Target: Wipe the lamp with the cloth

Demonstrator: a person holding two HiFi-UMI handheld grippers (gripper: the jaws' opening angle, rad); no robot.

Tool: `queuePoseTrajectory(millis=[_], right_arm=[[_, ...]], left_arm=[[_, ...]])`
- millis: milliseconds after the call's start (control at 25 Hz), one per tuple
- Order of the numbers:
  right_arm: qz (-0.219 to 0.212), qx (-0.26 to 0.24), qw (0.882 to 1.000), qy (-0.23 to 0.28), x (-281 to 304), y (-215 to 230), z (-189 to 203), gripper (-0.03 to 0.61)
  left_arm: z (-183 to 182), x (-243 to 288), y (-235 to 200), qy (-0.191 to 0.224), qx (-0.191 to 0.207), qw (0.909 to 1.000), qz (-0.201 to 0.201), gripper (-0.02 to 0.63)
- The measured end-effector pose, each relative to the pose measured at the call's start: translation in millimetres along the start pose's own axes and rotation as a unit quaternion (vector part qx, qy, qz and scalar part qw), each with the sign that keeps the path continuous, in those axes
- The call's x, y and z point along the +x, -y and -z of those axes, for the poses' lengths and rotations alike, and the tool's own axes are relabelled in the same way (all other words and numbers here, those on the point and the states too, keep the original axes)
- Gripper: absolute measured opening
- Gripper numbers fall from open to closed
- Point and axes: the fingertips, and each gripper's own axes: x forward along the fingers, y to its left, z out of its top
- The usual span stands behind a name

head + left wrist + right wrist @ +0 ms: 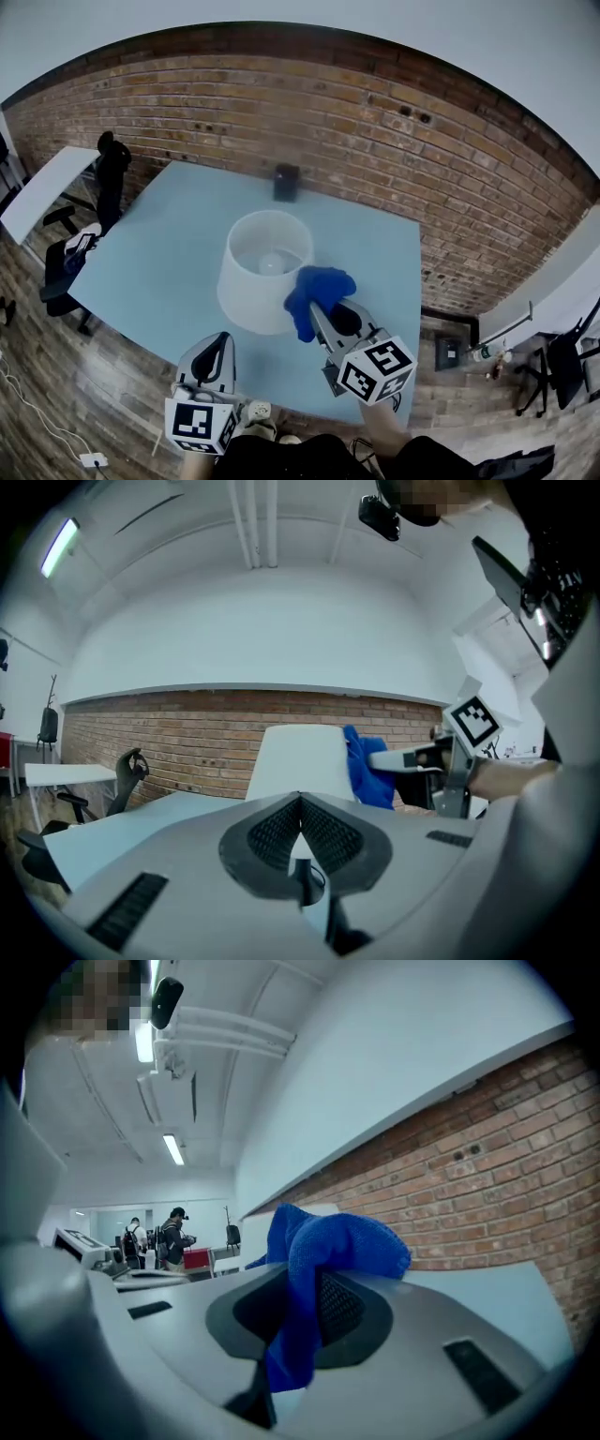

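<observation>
On my right gripper, the fingers are clamped on the blue cloth, and a fold hangs down between them. On my left gripper, the fingers are shut together on nothing, and it is held low off the tabletop near edge. The cloth touches the right side of the white lamp shade, which stands mid-tabletop. I judge wiping barely started: one patch contacted, the rest of the shade unwiped.

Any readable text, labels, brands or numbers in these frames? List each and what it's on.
None readable in any view.
The cubes on the left gripper and right gripper: black-and-white square marker patterns only, no letters or digits.
The lamp, blue cloth and table: plain, no print.
The dark box by the wall: any marking too small to tell.
</observation>
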Motion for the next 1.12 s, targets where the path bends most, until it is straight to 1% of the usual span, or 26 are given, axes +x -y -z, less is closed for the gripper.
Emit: queuePoseTrajectory(millis=[160,280,360,440,480,520,560,640,680,760,840,880,960,1040,1120], right_arm=[[0.034,0.036,0.998,-0.046,0.7,22.5,43.3,0.06],[0.065,0.064,0.992,-0.085,-3.3,42.7,77.8,0.06],[0.094,0.072,0.987,-0.106,-9.2,57.7,93.9,0.06],[0.116,0.068,0.986,-0.098,-15.6,72.7,86.9,0.06],[0.115,0.066,0.988,-0.081,-16.2,78.7,72.7,0.06],[0.104,0.067,0.991,-0.058,-14.4,83.4,52.8,0.06],[0.084,0.07,0.993,-0.033,-10.7,86.6,29.4,0.06],[0.023,0.084,0.996,0.013,-0.4,88.3,-20.3,0.06],[-0.014,0.092,0.995,0.028,5.8,86.5,-43.6,0.06],[-0.087,0.103,0.99,0.044,19.2,77.9,-81.9,0.06],[-0.141,0.104,0.983,0.047,31.3,66.8,-105.1,0.06],[-0.158,0.104,0.981,0.043,37.4,62.6,-110.0,0.06],[-0.171,0.104,0.979,0.028,50.4,58.5,-107.8,0.06],[-0.169,0.107,0.98,0.014,61.4,59.2,-97.7,0.06],[-0.164,0.123,0.979,0.01,69.1,63.7,-88.3,0.06]], left_arm=[[5.8,21.3,-21.9,-0.007,-0.004,0.9999,0.006,0.009],[9.2,34.3,-38.6,-0.011,-0.008,0.9999,0.005,0.009],[11.1,40.1,-50.4,-0.013,-0.007,0.9999,0.001,0.008],[10.1,44.7,-63.3,-0.011,-0.004,0.9999,-0.001,0.008],[8.4,47.9,-70.3,-0.008,0.0,1.0,-0.002,0.008],[6.1,51.8,-77.4,-0.006,0.006,1.0,-0.003,0.008],[3.4,56.4,-84.3,-0.003,0.013,0.9999,-0.005,0.008],[-4.1,65.9,-95.4,0.002,0.021,0.9998,-0.004,0.008],[-9.9,71.0,-99.6,0.007,0.023,0.9997,-0.001,0.008],[-24.8,82.5,-107.7,0.025,0.028,0.9993,0.007,0.008],[-35.1,94.6,-115.1,0.037,0.033,0.9987,0.014,0.008],[-38.4,100.9,-118.4,0.039,0.035,0.9985,0.018,0.008],[-42.9,114.5,-123.5,0.041,0.041,0.998,0.025,0.008],[-45.8,128.6,-125.2,0.043,0.045,0.9973,0.039,0.009],[-47.3,141.9,-125.4,0.048,0.042,0.9965,0.053,0.008]])
